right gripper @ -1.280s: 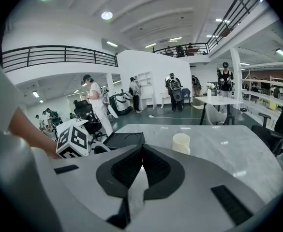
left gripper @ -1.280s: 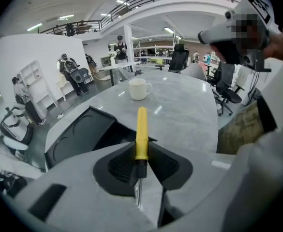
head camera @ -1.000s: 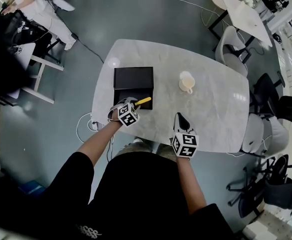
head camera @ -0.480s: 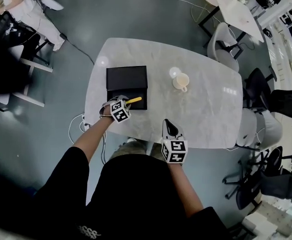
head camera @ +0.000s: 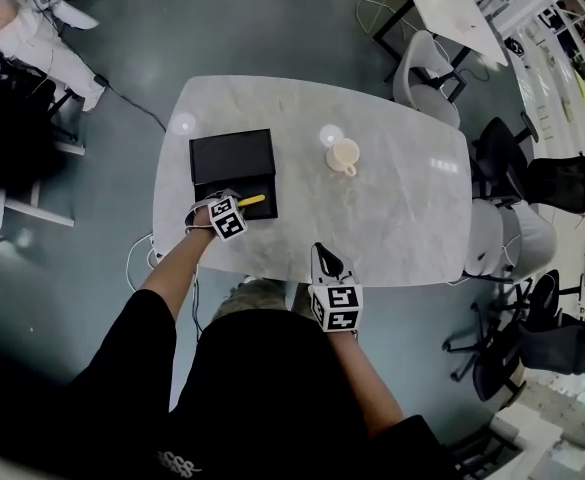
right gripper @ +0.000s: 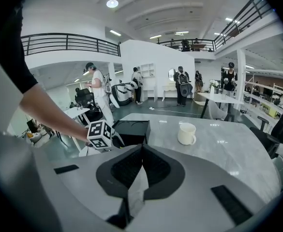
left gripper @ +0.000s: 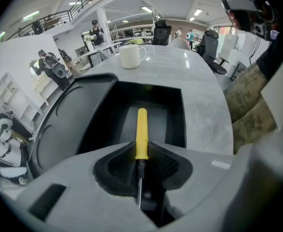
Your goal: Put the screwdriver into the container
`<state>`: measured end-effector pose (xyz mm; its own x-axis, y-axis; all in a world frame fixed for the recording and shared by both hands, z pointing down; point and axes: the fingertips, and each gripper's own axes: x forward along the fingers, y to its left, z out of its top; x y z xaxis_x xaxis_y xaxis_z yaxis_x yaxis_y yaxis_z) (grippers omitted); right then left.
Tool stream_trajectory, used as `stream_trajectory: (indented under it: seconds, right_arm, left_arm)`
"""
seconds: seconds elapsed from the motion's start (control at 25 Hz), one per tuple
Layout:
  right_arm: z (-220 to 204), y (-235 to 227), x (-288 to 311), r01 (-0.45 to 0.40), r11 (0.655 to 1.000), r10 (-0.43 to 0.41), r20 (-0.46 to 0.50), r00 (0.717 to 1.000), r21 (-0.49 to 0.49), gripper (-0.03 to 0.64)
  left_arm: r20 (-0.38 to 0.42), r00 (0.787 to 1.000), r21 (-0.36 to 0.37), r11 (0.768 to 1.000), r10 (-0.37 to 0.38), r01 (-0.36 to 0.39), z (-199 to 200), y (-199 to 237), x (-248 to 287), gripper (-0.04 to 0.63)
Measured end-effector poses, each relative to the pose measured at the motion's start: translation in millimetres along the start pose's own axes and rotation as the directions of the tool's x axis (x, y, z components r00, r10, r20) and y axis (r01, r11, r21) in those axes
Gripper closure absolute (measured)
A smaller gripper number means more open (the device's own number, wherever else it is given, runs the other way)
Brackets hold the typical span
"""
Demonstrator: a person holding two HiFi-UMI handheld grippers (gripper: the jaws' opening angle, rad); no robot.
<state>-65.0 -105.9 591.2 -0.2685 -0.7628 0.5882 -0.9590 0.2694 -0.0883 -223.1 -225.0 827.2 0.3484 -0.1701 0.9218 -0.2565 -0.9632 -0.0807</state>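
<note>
Yellow handle first: the screwdriver (head camera: 253,200) was clamped at the handle's lower end in the left gripper (head camera: 238,207), with the bare shaft running back between the pads. Against the frames a moment before, that gripper had dropped lower and tucked in over the near end of the black container (head camera: 229,154), and the handle now lay inside the box's outline instead of poking out past its right edge. The grip had not changed at all. By my reading that put the job at its final step, with lowering and letting go left to do.

The right gripper (head camera: 320,255) had slid back toward the table's (head camera: 402,213) near edge, with its jaws pressed together on nothing.

The head view gave the layout: box at left, white mug (head camera: 343,155) well apart to the right. It could not show depth. The left gripper view did: the screwdriver (left gripper: 141,128) pointed out from the left gripper (left gripper: 141,152) over the container's (left gripper: 174,111) sunken compartment, and the handle tip looked clear of the floor. The right gripper view alone showed the right gripper (right gripper: 141,148) closed at the tips, with the mug (right gripper: 186,133) beyond.
</note>
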Motion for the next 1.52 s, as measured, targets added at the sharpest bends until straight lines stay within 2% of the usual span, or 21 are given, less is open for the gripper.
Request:
stream_trajectory:
  seconds: [0.28,0.4,0.68,0.8,0.92,1.04,1.12,1.2,1.28,1.4,1.52]
  right_arm:
    - [1,-11,-4,0.004,1.000,-0.004,0.015,1.000,0.020,0.609]
    - [7,-11,-6,-0.008,1.000,0.008,0.021,1.000,0.008,0.609]
    - [23,-13,-5,-0.039,0.999,0.040,0.058,0.998,-0.018,0.609]
    - [31,-12,-4,-0.059,0.998,0.061,0.074,0.995,-0.027,0.609]
    - [43,-11,-2,-0.079,0.996,0.083,0.095,0.992,-0.045,0.609]
    - [55,-8,-2,-0.094,0.992,0.104,0.113,0.988,-0.085,0.609]
    - [58,-5,-3,-0.109,0.988,0.121,0.119,0.985,-0.105,0.609]
    - [60,-1,-5,-0.123,0.986,0.137,0.121,0.983,-0.113,0.609]
    - [60,1,-7,-0.134,0.984,0.147,0.121,0.982,-0.114,0.609]
    - [60,5,-13,-0.147,0.984,0.159,0.122,0.980,-0.102,0.609]
    - [69,12,-23,-0.166,0.983,0.176,0.152,0.973,-0.074,0.609]
  left_arm:
    - [-0.033,0.999,-0.105,0.994,0.000,-0.004,-5,3,5,0.503]
    - [-0.030,1.000,-0.123,0.992,0.008,-0.012,-2,4,-2,0.463]
    - [0.023,0.998,-0.186,0.981,0.065,-0.060,5,9,-30,0.460]
    - [0.063,0.992,-0.257,0.962,0.105,-0.086,6,11,-52,0.460]
    - [0.135,0.975,-0.373,0.920,0.179,-0.117,10,10,-87,0.460]
    - [0.212,0.942,-0.472,0.871,0.262,-0.136,12,-3,-123,0.461]
    - [0.254,0.914,-0.547,0.826,0.316,-0.134,10,-16,-146,0.462]
    - [0.281,0.887,-0.627,0.770,0.366,-0.119,6,-30,-172,0.462]
    - [0.304,0.854,-0.693,0.713,0.422,-0.106,5,-44,-196,0.466]
    - [0.335,0.793,-0.771,0.632,0.509,-0.080,11,-61,-231,0.485]
    - [0.363,0.727,-0.815,0.577,0.582,-0.055,20,-71,-266,0.498]
